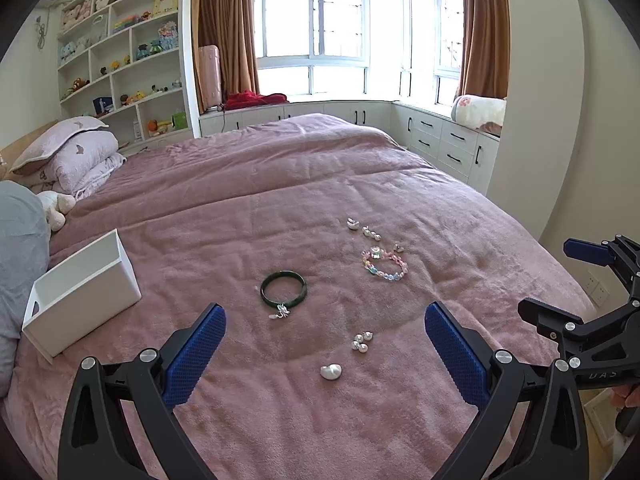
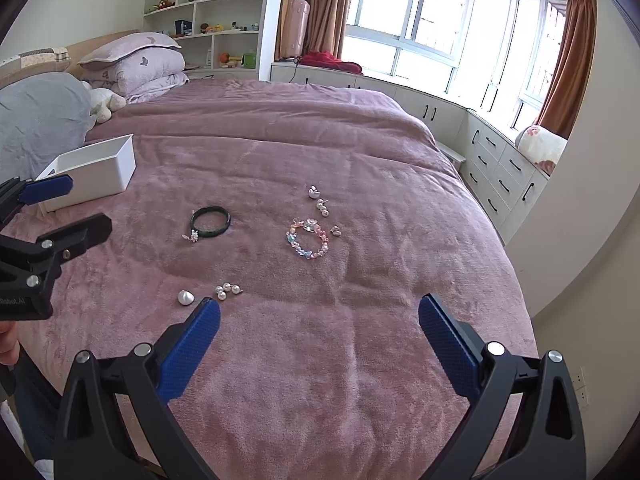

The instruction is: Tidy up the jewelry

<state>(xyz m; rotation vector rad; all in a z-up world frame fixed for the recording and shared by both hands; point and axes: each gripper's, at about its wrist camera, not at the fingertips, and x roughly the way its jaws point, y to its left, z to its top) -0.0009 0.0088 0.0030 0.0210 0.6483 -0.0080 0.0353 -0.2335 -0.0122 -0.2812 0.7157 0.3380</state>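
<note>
Jewelry lies on the pink bedspread. A dark green bangle (image 1: 283, 289) (image 2: 210, 221) has a small silver charm (image 1: 281, 313) at its near edge. A pastel bead bracelet (image 1: 384, 265) (image 2: 307, 238) lies to its right. Pearl earrings (image 1: 362, 342) (image 2: 228, 290) and a silver shell piece (image 1: 331, 372) (image 2: 185, 297) lie nearest. More pearl and silver pieces (image 1: 366, 230) (image 2: 319, 200) lie farther back. A white open box (image 1: 80, 294) (image 2: 90, 172) stands at the left. My left gripper (image 1: 324, 320) is open and empty above the near jewelry. My right gripper (image 2: 320, 312) is open and empty.
Pillows and a folded quilt (image 1: 76, 152) and a grey cushion (image 2: 40, 120) lie at the bed's head, left. White drawers (image 1: 448, 140) and a window seat run along the far and right side. The bed's right edge (image 2: 520, 300) drops to the floor.
</note>
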